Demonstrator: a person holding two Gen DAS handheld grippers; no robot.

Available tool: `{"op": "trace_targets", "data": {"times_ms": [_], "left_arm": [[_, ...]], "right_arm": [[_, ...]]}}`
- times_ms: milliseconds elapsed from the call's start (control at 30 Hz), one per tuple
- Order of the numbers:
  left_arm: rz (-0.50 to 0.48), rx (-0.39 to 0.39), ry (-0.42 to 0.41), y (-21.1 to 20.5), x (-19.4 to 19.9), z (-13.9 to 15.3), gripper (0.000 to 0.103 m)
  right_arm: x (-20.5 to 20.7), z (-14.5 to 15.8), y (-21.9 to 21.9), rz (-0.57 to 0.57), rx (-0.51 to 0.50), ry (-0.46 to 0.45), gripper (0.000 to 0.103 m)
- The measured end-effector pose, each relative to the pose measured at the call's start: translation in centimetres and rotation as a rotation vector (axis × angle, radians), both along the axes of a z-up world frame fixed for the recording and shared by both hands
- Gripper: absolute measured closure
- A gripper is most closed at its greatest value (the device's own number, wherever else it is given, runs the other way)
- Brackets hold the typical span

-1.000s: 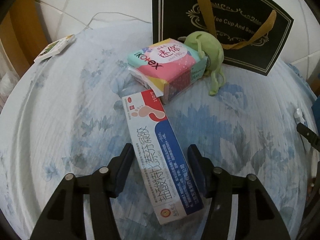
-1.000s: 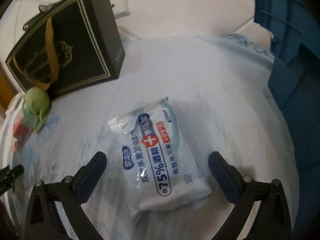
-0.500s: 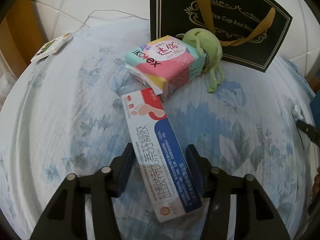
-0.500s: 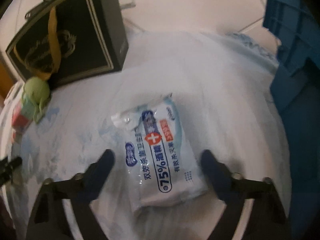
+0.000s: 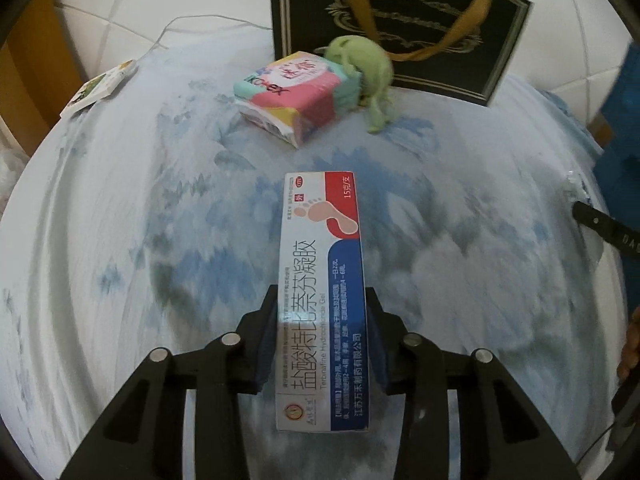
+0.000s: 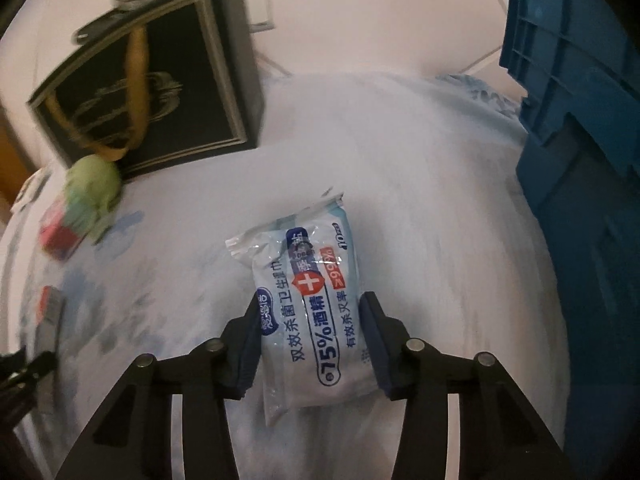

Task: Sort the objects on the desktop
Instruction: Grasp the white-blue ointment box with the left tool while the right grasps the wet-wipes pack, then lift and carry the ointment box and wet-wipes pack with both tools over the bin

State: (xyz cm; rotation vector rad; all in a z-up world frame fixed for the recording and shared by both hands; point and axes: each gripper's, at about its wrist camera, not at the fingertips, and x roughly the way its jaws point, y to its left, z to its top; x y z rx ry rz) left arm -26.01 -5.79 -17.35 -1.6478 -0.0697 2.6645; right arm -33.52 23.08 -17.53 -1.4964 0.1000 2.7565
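Both loads lined up lengthwise with the fingers: gel box (image 5: 322, 292) clamped shut-tight across its short width in the left gripper (image 5: 320, 336), wipes pack (image 6: 308, 312) squeezed by the closing right gripper (image 6: 308, 344), blue crate (image 6: 580, 100) just right above the tabletop (image 5: 120, 220).

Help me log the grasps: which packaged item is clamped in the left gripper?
The long white, red and blue gel box, printed with a foot. The left gripper is shut on its sides; the pink Kotex pack lies far off.
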Motion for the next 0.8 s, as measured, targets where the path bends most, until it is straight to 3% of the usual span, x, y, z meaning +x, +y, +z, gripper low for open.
{"op": "trace_targets", "data": {"times_ms": [200, 333, 800], "left_arm": [[-0.074, 0.004, 0.026, 1.7, 4.7, 2.7, 0.065], [-0.125, 0.016, 0.069, 2.6, 8.1, 5.1, 0.065], [-0.243, -0.007, 0.349, 5.4, 18.6, 15.8, 0.065]], "right_arm": [[5.5, 1.7, -2.7, 0.103, 0.027, -0.012, 0.058], [10.2, 4.3, -3.6, 0.137, 0.017, 0.016, 0.058], [25.9, 18.4, -3.5, 0.191, -0.006, 0.349, 0.057]]}}
